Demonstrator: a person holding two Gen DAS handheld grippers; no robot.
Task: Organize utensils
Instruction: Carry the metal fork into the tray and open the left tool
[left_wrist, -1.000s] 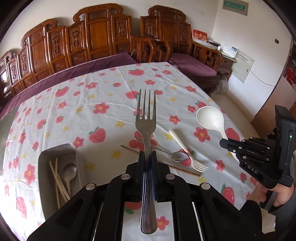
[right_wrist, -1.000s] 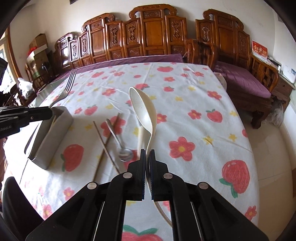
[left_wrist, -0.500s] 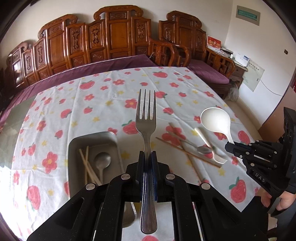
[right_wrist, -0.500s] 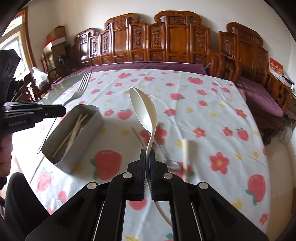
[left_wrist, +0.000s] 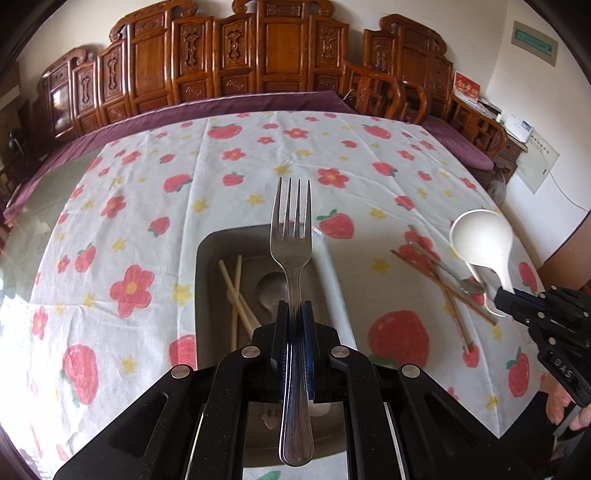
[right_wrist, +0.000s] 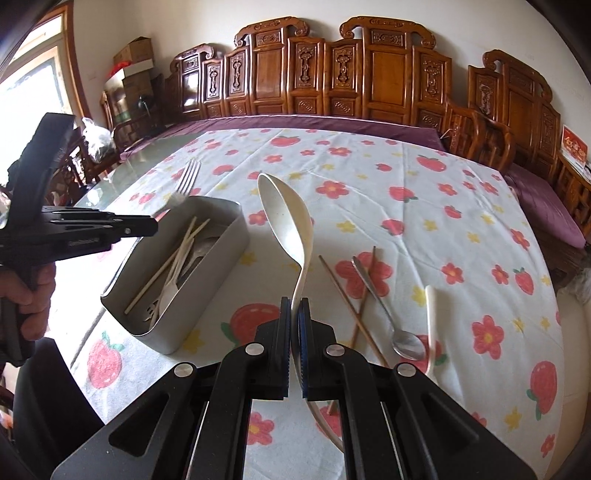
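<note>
The left tool (left_wrist: 294, 314) is clenched on a metal fork (left_wrist: 291, 236), its pads pressed flat against the handle just below the neck; the tines point forward and up, and the handle end sticks out behind the jaws. Directly beneath and ahead of this tool sits the grey metal bin (left_wrist: 205, 280) on the table (left_wrist: 147, 192), with pale chopsticks (left_wrist: 236, 295) and a spoon (left_wrist: 271, 291) lying inside it. The fork hangs over the bin, not touching it.

The right tool (right_wrist: 294, 314) is clenched on a white plastic spoon (right_wrist: 286, 218), gripping the thin handle, with the bowl raised ahead of the jaws. To the right of this tool, on the table, lie a pair of brown chopsticks (right_wrist: 347, 295), a metal spoon (right_wrist: 391, 317) crossing them, and a white utensil handle (right_wrist: 430, 317) just beside that spoon. The bin is to its left.
</note>
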